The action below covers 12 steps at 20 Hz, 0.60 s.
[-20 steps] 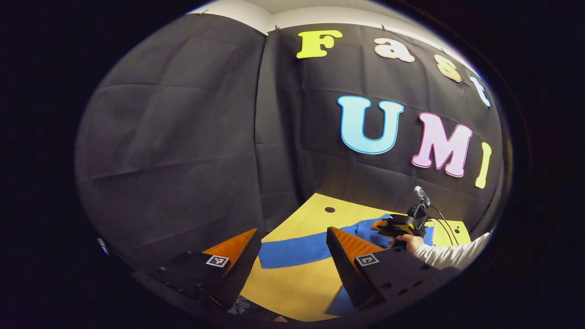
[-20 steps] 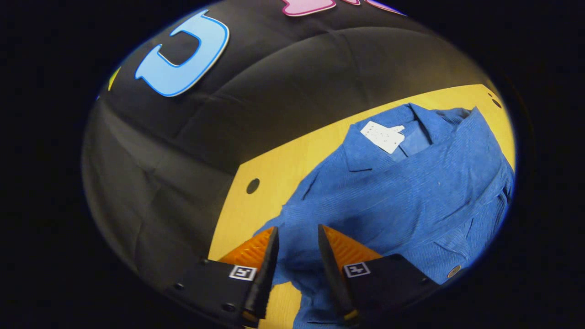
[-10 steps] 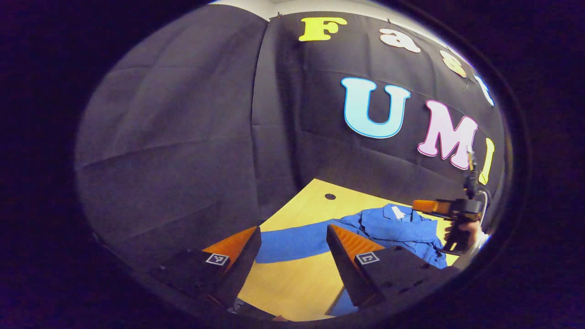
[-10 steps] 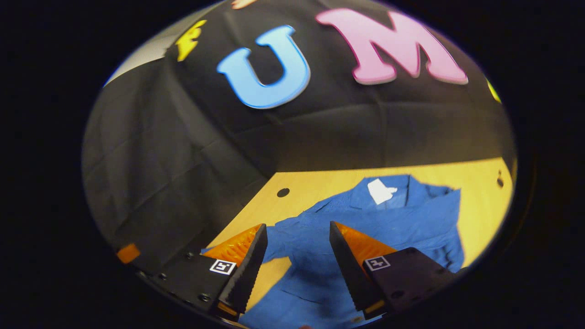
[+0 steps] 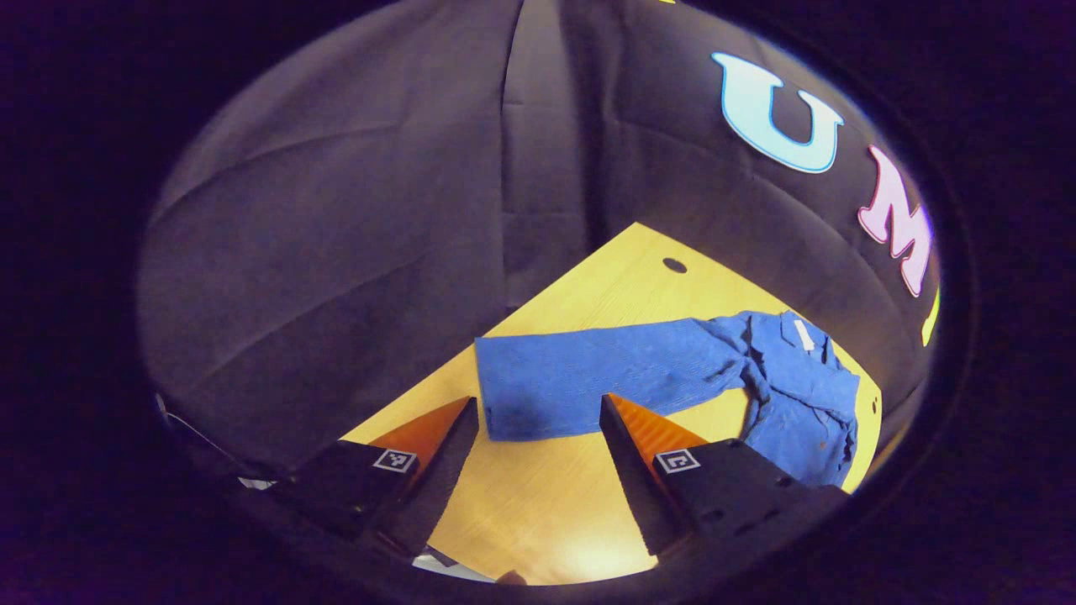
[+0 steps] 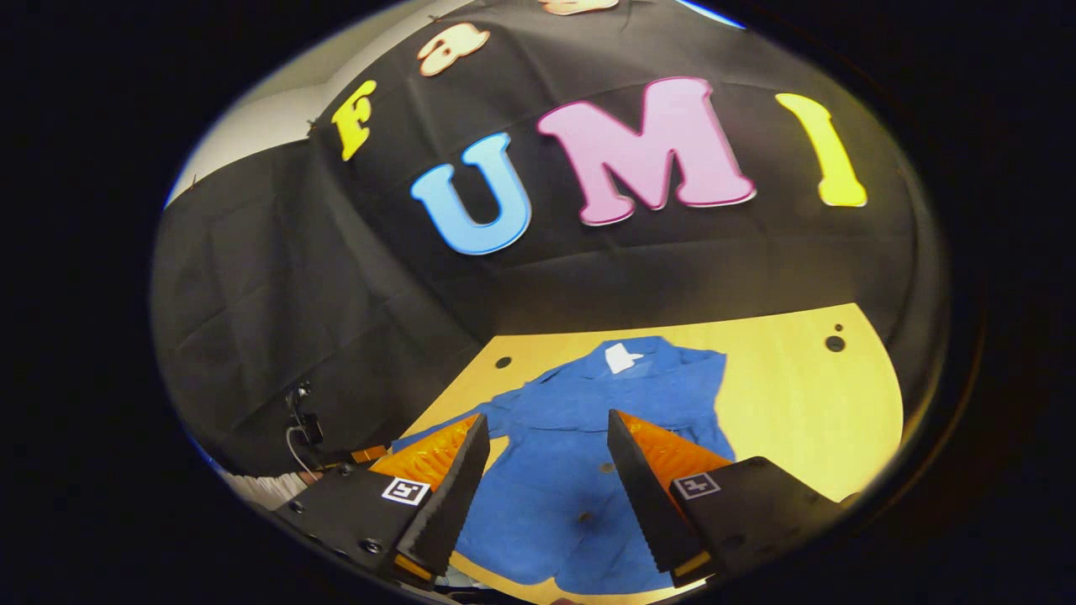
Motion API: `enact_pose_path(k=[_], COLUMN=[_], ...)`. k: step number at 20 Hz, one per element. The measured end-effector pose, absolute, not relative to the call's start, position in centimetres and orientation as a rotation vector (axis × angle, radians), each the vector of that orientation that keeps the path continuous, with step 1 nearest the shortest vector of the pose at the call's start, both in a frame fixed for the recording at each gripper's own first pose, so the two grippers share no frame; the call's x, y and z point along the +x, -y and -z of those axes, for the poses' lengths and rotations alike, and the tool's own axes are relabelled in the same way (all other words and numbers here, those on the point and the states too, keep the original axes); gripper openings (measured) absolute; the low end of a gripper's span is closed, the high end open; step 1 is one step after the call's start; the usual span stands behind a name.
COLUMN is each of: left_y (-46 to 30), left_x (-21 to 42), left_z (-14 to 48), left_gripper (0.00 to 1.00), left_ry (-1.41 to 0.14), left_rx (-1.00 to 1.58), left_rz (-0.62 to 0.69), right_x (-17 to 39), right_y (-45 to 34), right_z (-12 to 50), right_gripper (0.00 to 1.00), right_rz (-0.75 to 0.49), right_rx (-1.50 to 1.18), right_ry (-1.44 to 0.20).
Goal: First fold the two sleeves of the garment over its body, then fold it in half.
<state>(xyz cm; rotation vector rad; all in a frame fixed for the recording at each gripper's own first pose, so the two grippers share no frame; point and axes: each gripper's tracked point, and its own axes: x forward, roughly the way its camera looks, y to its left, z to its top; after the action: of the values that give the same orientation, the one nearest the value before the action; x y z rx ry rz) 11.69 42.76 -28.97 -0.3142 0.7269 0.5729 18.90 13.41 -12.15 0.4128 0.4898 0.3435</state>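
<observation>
In the left gripper view, the left gripper (image 5: pixel 538 412) hangs released and empty at lower centre, just short of the cuff of the long blue ribbed-fabric sleeve (image 5: pixel 605 378) lying across the yellow wooden tabletop (image 5: pixel 538 512). The blue button-front garment (image 6: pixel 588 454) sits centre-frame in the right gripper view, below the right gripper (image 6: pixel 546 428) (also released). A shallow pinch could drag the body askew.

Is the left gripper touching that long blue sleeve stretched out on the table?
Apart. In the left gripper view the left gripper is open, and bare yellow table shows between its fingers below the cuff end of the sleeve, which lies flat, unpinched.
</observation>
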Motion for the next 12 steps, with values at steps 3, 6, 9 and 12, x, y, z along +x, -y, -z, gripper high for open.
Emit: enact_pose_path(k=[3,6,9,12], left_y=[-43.0,-44.1,-44.6,-44.5], left_x=[13.8,13.9,14.1,15.3], left_z=[29.9,30.7,34.0,35.3], left_gripper=[0.86,0.86,0.86,0.89], left_ry=[-0.789,-0.818,-0.889,-0.913], left_rx=[-0.323,-0.310,-0.321,-0.263], left_rz=[-0.597,-0.608,-0.639,-0.645], right_x=[18.0,17.4,17.0,16.7], right_y=[-11.2,-11.1,-11.9,-13.8], right_z=[11.8,11.7,12.2,11.3], right_gripper=[0.89,0.90,0.89,0.89], right_rz=[-0.280,-0.257,-0.271,-0.303], right_rx=[0.448,0.448,0.478,0.507], right_ry=[-0.486,-0.501,-0.539,-0.549])
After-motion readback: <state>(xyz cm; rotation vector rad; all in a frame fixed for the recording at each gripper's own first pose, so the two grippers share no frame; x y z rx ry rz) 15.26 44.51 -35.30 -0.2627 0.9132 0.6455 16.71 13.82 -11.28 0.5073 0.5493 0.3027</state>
